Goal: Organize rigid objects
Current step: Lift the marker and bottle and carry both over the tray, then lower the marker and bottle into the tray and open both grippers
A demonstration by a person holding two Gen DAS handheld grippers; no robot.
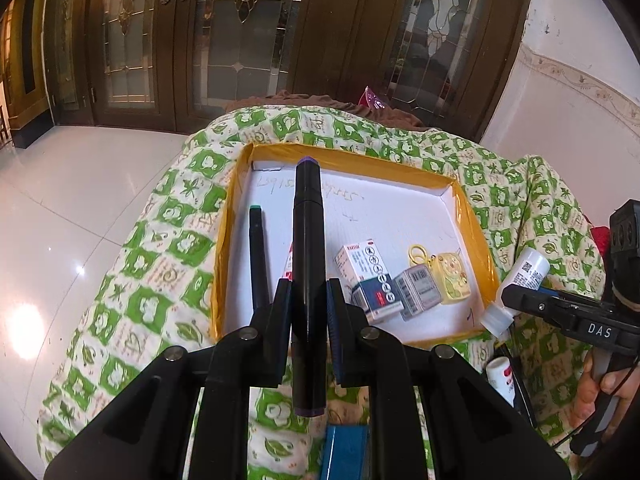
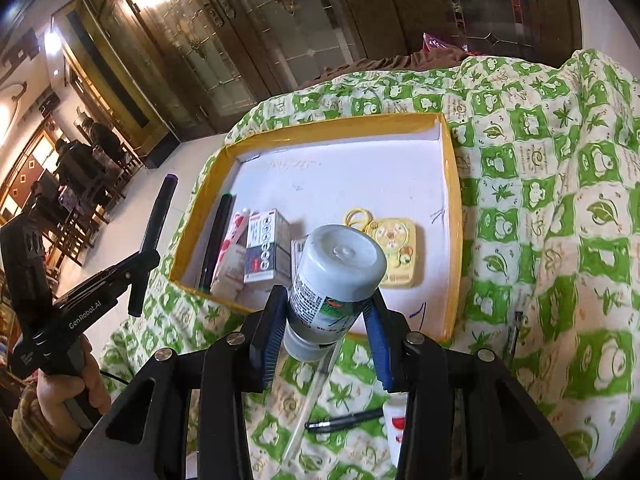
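Tray (image 2: 452,216) approx half filled w/ boxes, green-capped marker, keychain; left gripper (image 1: 308,300) clamps purple-capped marker (image 1: 306,264), right gripper (image 2: 326,320) clamps white bottle (image 2: 336,276); pen (image 2: 344,420) & tube on quilt left.

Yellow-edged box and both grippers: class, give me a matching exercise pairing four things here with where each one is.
Things:
1. purple-capped marker
2. white bottle
3. yellow keychain
4. black pen

Places:
A. on the quilt, outside the box
B. in the left gripper
C. in the box
D. in the right gripper

Pairs: 1-B, 2-D, 3-C, 4-A
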